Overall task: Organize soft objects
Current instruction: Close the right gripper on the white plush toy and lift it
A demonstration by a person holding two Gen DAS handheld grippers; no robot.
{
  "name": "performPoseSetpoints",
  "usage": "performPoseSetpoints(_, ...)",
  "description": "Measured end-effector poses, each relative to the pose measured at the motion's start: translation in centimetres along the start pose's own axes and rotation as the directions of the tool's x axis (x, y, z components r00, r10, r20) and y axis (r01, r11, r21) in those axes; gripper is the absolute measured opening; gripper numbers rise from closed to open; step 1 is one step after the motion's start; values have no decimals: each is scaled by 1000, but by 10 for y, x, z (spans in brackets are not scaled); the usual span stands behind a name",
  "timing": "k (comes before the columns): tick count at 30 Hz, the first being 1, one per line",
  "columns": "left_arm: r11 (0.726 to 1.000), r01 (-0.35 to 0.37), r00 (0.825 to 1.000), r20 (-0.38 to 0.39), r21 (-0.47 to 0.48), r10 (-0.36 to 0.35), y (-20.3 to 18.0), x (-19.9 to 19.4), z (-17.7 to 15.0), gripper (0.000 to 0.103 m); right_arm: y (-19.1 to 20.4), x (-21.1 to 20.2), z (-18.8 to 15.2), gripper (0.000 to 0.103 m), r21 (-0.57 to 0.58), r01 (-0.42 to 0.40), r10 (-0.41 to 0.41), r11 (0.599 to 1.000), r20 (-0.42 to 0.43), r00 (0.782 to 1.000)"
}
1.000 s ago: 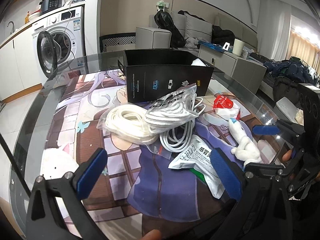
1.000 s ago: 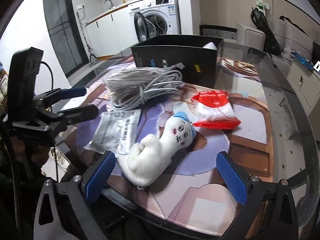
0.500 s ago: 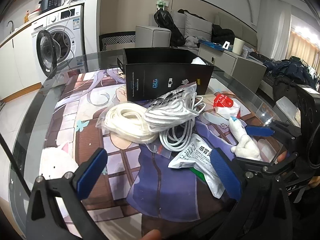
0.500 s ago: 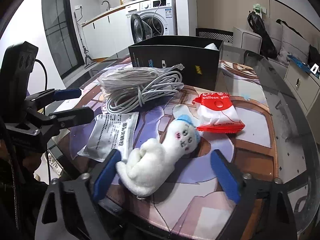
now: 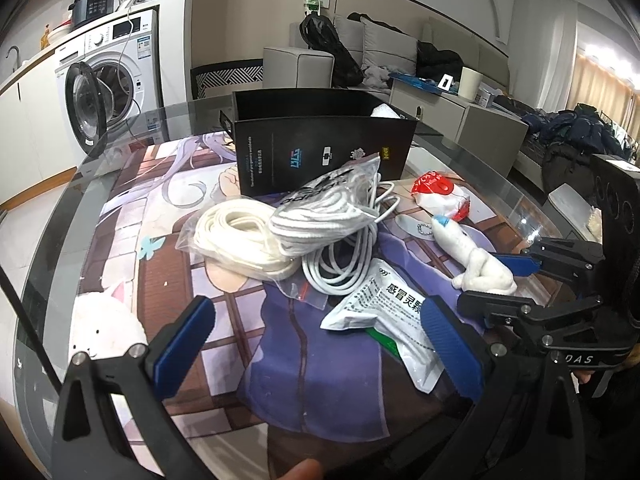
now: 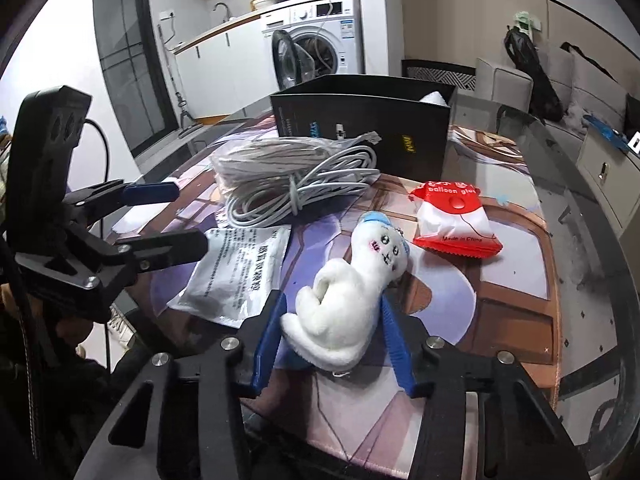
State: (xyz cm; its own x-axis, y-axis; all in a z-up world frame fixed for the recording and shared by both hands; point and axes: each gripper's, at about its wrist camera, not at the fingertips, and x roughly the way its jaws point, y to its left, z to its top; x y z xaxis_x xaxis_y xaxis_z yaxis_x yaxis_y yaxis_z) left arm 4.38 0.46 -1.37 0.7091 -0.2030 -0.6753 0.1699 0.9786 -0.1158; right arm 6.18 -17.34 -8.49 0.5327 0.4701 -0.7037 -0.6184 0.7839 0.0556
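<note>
A white plush toy [image 6: 352, 300] with a blue cap lies on the printed mat; it also shows in the left wrist view [image 5: 476, 260]. My right gripper [image 6: 332, 340] has its blue fingers closed in around the toy's body, touching both sides. My left gripper [image 5: 316, 344] is open and empty above the mat's near edge. An open black box [image 5: 324, 152] stands at the back. A red and white balloon packet [image 6: 454, 220], a white medicine pouch [image 6: 236, 272], a grey cable coil [image 6: 296, 188] and a bagged white rope [image 5: 236, 240] lie on the mat.
The mat covers a glass table [image 5: 52, 248] whose edge curves near both grippers. A washing machine [image 5: 108, 80] with its door open stands behind on the left. A sofa [image 5: 380, 48] and cabinets stand far behind the box.
My right gripper moved forward over the plush toy and its fingers closed from wide open to grip the toy's sides. My left gripper stayed still and open.
</note>
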Motion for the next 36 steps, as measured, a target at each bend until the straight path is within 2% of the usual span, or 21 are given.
performPoseSetpoints(8, 1000, 8, 1000, -4, -1, -8, -2, -1, 0, 103, 3, -7, -2, 45, -31, -15, 15, 999, 15, 1000)
performPoseSetpoints(17, 999, 44, 998, -41, -5, -45, -14, 10, 0, 103, -4, -29, 2, 43, -34, -6, 9, 999, 100, 995)
performPoseSetpoints(21, 999, 29, 997, -69, 18, -28, -27, 20, 0, 103, -5, -25, 0, 43, -42, -2, 6, 999, 79, 997)
performPoseSetpoints(25, 999, 33, 997, -74, 27, -31, -33, 23, 2, 103, -4, -15, -6, 45, -63, 6, -5, 998, 21, 1000)
performPoseSetpoints(28, 999, 30, 997, -75, 28, -28, -32, 23, 2, 103, -7, -11, -7, 51, -38, 21, -21, 999, 17, 1000)
performPoseSetpoints(36, 999, 2, 995, -103, 49, 3, -24, 26, -2, 103, -10, 0, -5, 53, 5, 84, -84, 996, 34, 996)
